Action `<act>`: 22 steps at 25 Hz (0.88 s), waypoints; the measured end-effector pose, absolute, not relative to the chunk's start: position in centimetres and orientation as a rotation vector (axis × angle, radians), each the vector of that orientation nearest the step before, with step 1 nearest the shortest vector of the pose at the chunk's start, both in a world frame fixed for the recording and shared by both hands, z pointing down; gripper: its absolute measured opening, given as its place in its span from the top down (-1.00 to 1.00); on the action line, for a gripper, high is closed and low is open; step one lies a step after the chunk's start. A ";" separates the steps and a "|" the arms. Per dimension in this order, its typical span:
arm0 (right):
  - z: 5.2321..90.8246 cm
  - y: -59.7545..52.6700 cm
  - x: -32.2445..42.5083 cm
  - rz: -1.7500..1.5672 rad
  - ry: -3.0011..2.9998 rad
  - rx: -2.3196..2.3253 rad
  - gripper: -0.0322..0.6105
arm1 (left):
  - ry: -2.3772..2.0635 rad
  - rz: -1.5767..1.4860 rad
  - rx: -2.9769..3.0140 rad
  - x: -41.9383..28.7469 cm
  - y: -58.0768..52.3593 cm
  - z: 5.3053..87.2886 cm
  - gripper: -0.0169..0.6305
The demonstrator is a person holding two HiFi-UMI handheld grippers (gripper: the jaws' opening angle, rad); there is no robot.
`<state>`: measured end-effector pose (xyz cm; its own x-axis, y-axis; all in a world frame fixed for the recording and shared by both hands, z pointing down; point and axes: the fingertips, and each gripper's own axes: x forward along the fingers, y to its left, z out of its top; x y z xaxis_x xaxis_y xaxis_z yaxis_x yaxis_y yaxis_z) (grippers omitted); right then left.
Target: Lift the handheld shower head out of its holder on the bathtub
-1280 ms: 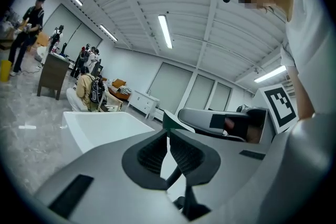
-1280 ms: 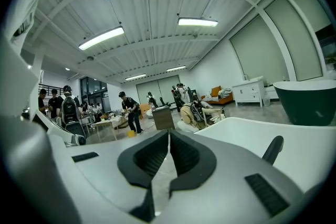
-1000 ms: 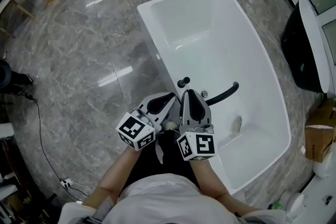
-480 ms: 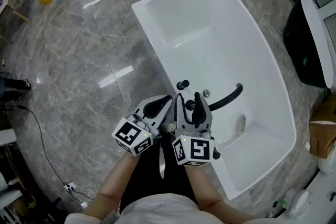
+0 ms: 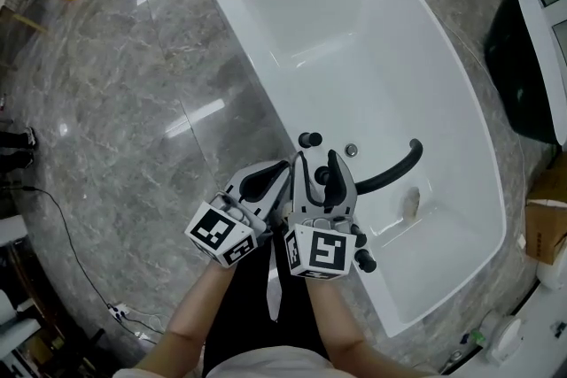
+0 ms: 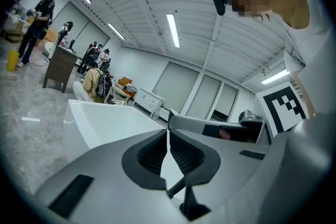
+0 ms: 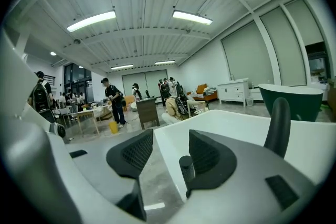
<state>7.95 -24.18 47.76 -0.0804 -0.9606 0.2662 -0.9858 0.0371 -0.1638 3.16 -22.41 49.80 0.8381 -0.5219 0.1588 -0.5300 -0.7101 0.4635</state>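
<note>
A white bathtub (image 5: 266, 31) carries black fittings on its near rim: a round knob (image 5: 310, 139), a curved spout (image 5: 394, 168) and a chrome button (image 5: 351, 150). My right gripper (image 5: 316, 162) stands open over that rim. Between its jaws sits a small black upright piece (image 5: 323, 176), apparently the handheld shower head's top. In the right gripper view a black ribbed cylinder (image 7: 187, 166) stands between the jaws of my right gripper (image 7: 165, 150), close to the right pad and not pressed. Left of it, my left gripper (image 5: 282, 169) is shut on nothing, its pads (image 6: 152, 153) meeting.
Grey marble floor (image 5: 115, 102) lies left of the tub. A dark green tub (image 5: 523, 57) and a cardboard box (image 5: 547, 217) stand at the right. A cable (image 5: 71, 235) trails on the floor at the left. Several people and desks show far off in both gripper views.
The right gripper's jaws have gone from shut to open, baring the black piece between them. Both grippers have sunk a little toward the tub's rim.
</note>
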 end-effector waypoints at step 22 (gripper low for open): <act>55.9 -26.9 9.2 0.489 -2.053 2.225 0.26 | -0.726 0.026 2.457 3.4 -25.6 58.7 0.89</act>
<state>9.16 -26.94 55.86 0.0540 -0.9582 0.2811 -0.9820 -0.1020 -0.1589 3.37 -25.56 58.72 0.8523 -0.4936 0.1731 -0.5048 -0.6893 0.5196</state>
